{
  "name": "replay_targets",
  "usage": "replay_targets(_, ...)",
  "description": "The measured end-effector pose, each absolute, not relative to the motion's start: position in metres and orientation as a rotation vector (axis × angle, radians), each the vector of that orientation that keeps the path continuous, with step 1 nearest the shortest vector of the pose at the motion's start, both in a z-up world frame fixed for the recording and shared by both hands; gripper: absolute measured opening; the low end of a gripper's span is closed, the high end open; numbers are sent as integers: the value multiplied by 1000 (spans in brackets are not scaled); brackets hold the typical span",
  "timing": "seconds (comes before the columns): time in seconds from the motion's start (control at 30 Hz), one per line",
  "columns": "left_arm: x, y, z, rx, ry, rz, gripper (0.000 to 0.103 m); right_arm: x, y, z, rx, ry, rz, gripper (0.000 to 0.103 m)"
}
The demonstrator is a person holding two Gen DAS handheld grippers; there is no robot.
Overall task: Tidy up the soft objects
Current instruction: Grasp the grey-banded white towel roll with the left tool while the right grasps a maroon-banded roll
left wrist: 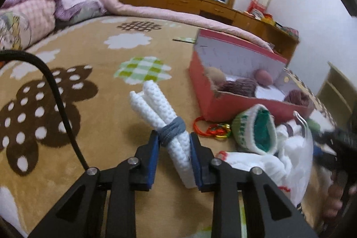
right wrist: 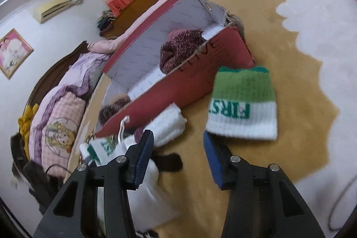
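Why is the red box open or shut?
Open. The red box has its lid tipped back, so the dark knitted things inside show.

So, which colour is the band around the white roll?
Grey; the band on the white roll shows best in the left wrist view.

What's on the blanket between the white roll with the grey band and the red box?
In the left wrist view, a red and yellow cord tangle lies between the white roll and the red box; otherwise bare blanket.
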State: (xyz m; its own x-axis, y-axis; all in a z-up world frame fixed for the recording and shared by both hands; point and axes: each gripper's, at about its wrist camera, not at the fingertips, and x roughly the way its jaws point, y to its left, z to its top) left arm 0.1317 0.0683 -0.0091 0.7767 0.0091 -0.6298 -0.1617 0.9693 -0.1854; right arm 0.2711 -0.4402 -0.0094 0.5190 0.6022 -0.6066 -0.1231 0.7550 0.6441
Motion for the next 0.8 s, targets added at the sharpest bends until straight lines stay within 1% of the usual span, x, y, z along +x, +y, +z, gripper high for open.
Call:
replay_targets(0.1,131,62,-7,-228,669,51,28,284,-435,-13,635,928,472,49)
replay_targets(0.13,131,62,-7,-221,671,52,28,289,-430,-14,643,925,485,43)
replay_targets(0.17,132,62,-7,-216,673,56,28,294,-426,-15,638,926,494,34)
replay_targets(0.2,133,62,-7,-219,677,53,28,297,-421,-16,626,935,505,17)
replay_targets(0.3,133,64,-7,-237,684,45,28,295,-415,-17,575,916,519,10)
replay_targets(0.4,133,65,-4,-247,673,37,28,287,-415,-1,515,868,534,9)
replay_targets(0.6,117,61,23,-227,578,-13,28,247,-425,61,258,605,475,9)
replay_targets(0.67,111,59,35,-206,531,-17,28,234,-426,76,187,543,461,9)
replay_targets(0.8,105,59,49,-211,500,-40,27,216,-422,94,71,472,432,9)
